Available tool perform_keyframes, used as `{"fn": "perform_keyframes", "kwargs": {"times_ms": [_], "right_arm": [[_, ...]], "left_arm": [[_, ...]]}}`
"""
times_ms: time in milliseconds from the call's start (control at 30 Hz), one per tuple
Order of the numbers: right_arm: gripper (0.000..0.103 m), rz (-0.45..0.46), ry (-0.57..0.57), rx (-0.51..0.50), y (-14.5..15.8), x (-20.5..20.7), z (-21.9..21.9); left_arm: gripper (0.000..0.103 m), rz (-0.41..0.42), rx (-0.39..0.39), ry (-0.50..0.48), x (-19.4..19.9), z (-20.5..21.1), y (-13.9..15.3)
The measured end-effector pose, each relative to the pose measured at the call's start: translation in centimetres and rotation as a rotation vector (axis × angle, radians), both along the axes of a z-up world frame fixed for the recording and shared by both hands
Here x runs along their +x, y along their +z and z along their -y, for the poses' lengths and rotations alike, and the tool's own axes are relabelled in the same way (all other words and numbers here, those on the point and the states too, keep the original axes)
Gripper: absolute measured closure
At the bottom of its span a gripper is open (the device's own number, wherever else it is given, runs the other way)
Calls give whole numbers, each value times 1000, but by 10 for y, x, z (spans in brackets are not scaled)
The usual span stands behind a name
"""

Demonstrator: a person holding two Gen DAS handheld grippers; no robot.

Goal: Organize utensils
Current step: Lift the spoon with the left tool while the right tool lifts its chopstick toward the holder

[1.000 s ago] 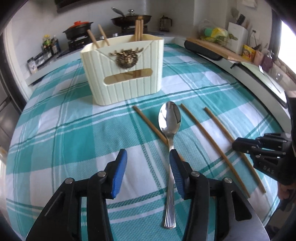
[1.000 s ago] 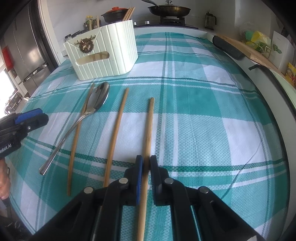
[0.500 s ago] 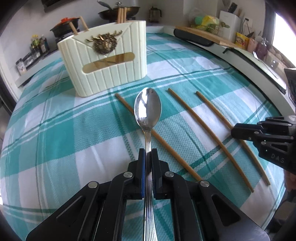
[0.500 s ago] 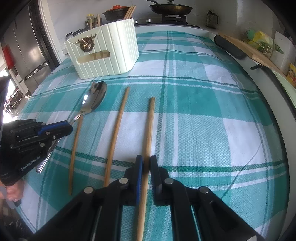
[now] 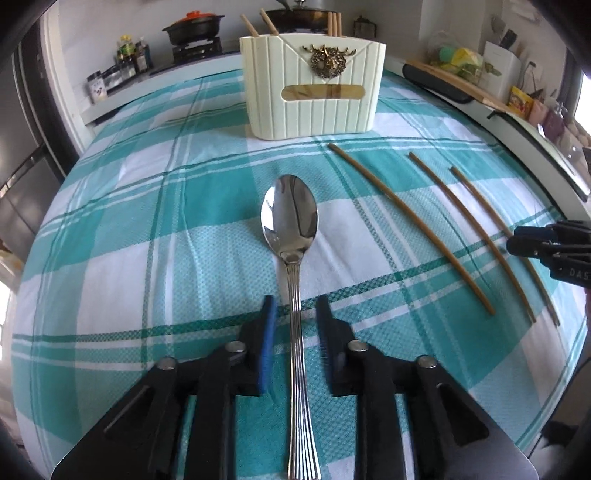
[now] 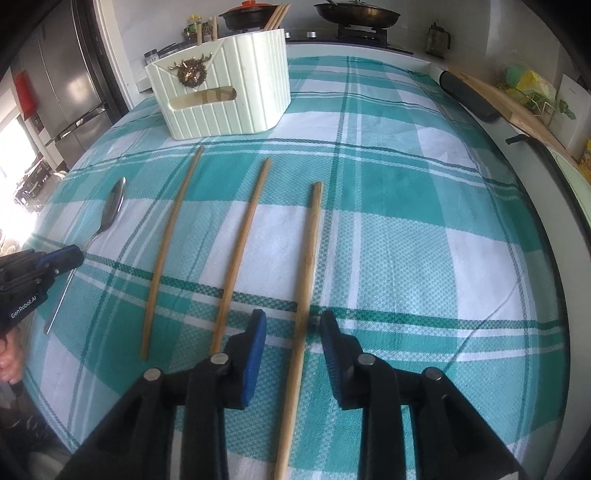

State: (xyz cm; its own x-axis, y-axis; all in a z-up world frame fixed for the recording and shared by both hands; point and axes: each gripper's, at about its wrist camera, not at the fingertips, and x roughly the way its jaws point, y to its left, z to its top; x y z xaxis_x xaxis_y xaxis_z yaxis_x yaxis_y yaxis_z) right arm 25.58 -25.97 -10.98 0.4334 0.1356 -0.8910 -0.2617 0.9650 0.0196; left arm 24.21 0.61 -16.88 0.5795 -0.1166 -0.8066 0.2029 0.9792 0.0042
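A steel spoon (image 5: pixel 291 229) lies on the teal plaid cloth, its handle between the fingers of my open left gripper (image 5: pixel 295 314). Three wooden chopsticks lie to its right; the nearest (image 5: pixel 410 225) runs diagonally. In the right wrist view my open right gripper (image 6: pixel 293 325) straddles the rightmost chopstick (image 6: pixel 308 266), with two more chopsticks (image 6: pixel 242 236) (image 6: pixel 168 240) and the spoon (image 6: pixel 110 206) to the left. A cream utensil holder (image 5: pixel 314 92) with several chopsticks in it stands at the back; it also shows in the right wrist view (image 6: pixel 225 85).
A stove with pans (image 6: pixel 354 14) and bottles (image 5: pixel 129 55) lines the far counter. A cutting board and boxes (image 5: pixel 461 85) sit along the right edge. A fridge (image 6: pixel 62 85) stands at the left. The other gripper shows at each view's side (image 5: pixel 554 247) (image 6: pixel 33 269).
Both grippers were shut, left on the spoon handle and right on the rightmost chopstick; both have opened now. The spoon has shifted left, away from the chopstick it overlapped.
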Motion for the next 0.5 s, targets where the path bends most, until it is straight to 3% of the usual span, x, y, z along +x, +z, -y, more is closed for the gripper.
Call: {"fn": "perform_keyframes", "kwargs": {"times_ms": [67,267,500], "right_arm": [[72,-6,10,-23,0,-1,-1],[72,-37,20,-18,1,9,6],[72,-60,53,-39,-3,38,-1]], "left_arm": [[45,15,15,-14,4,1,2],[45,-23,42,-58,39,8,-6],[45,-51,-1,-45,73,10,-9]]}}
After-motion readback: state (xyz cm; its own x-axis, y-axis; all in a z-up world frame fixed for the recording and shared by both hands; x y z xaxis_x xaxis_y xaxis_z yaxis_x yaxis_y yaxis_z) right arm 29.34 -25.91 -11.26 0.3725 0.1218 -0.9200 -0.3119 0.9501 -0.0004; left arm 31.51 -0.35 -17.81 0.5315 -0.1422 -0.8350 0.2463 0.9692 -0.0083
